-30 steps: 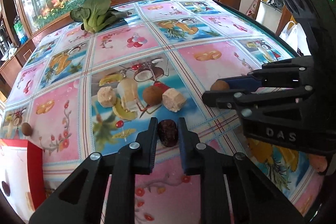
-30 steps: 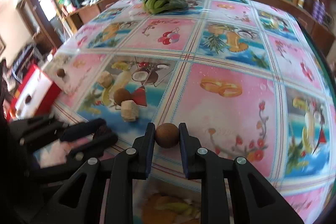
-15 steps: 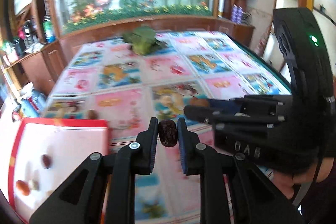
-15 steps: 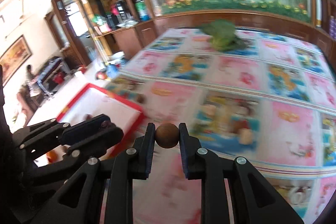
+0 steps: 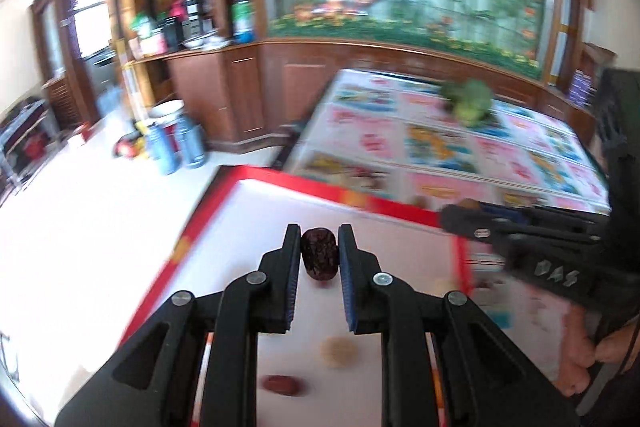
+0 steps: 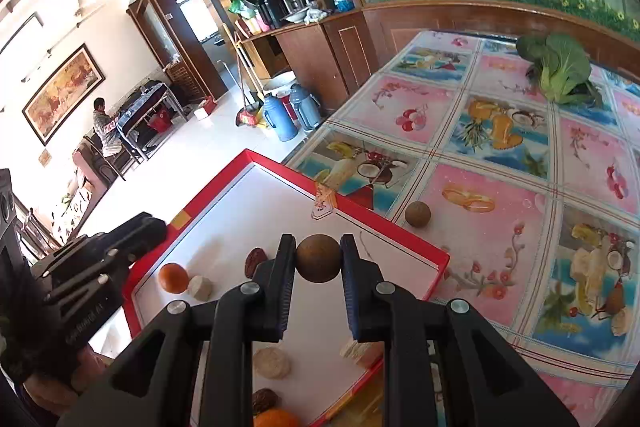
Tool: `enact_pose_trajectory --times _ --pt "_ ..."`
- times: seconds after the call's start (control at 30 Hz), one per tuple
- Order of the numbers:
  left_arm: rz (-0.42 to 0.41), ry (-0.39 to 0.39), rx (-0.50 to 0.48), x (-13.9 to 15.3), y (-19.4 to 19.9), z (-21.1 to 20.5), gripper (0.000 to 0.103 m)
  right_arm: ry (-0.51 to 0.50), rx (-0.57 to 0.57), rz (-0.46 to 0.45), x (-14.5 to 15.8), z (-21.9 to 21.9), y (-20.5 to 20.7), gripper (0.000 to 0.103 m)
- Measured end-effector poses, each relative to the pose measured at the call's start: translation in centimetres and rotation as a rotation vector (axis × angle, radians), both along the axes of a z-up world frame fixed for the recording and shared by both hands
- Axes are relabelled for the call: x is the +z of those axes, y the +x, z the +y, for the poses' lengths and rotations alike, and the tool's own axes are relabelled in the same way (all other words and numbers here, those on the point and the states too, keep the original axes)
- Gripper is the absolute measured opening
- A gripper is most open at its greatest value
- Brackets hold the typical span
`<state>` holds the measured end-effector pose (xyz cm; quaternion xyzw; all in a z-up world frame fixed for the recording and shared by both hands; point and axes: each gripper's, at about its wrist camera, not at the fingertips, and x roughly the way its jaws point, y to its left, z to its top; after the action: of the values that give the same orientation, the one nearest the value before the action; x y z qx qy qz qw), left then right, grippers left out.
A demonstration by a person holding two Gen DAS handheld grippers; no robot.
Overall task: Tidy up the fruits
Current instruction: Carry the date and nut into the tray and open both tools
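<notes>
In your left wrist view, your left gripper (image 5: 319, 259) is squeezing a dark red wrinkly date (image 5: 319, 259) between its two fingers. The date hangs above the white inside of the red tray (image 5: 320, 187). Down inside the tray you can see another red date (image 5: 281, 384) and a pale round piece (image 5: 339, 351), both blurry. Your right gripper (image 5: 464, 217) pokes in from the right side, over the far edge of the tray. Past the tray is the table with the fruit-picture cloth (image 5: 440, 147), and a green leafy vegetable (image 5: 470, 103) sits far back on it.

In your right wrist view, your right gripper (image 6: 319, 263) is pinching a round brown fruit (image 6: 319, 263) tight. It is held above the red tray (image 6: 400, 231). In the tray lie an orange fruit (image 6: 173, 277), a pale chunk (image 6: 200, 287) touching it, and a red date (image 6: 254, 261). One more brown ball fruit (image 6: 417, 214) sits on the cloth (image 6: 500, 227) just outside the tray rim. Your left gripper (image 6: 120, 247) shows on the left side, near the tray edge
</notes>
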<state>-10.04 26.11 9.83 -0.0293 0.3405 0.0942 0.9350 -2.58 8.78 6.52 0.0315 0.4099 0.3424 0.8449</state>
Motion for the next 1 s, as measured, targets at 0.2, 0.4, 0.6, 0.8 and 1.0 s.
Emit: enact_pose_trajectory --times 0.2,0.4,0.6,0.8,1.0 --pt "0.073 0.005 0.110 -2.0 0.5 5.0 0.020 -0.004 0.000 0.036 -1.4 0.2 0.6 0.021" --pt "0.140 -0.049 0.130 -4.4 1.3 6.6 0.020 -0.024 0.051 0.038 -2.4 1.7 -0.5 0.021" --pt "0.166 -0.045 0.105 -5.3 2.5 5.2 0.021 -0.088 0.083 0.048 -3.7 3.4 -1.1 0.021" --pt "0.217 -0.034 0.118 -6.2 3.6 4.9 0.021 -0.144 0.103 0.055 -4.4 4.0 -1.5 0.021" --pt "0.278 -0.022 0.148 -6.9 4.1 5.2 0.021 -0.177 0.113 0.030 -4.5 4.1 -2.0 0.021"
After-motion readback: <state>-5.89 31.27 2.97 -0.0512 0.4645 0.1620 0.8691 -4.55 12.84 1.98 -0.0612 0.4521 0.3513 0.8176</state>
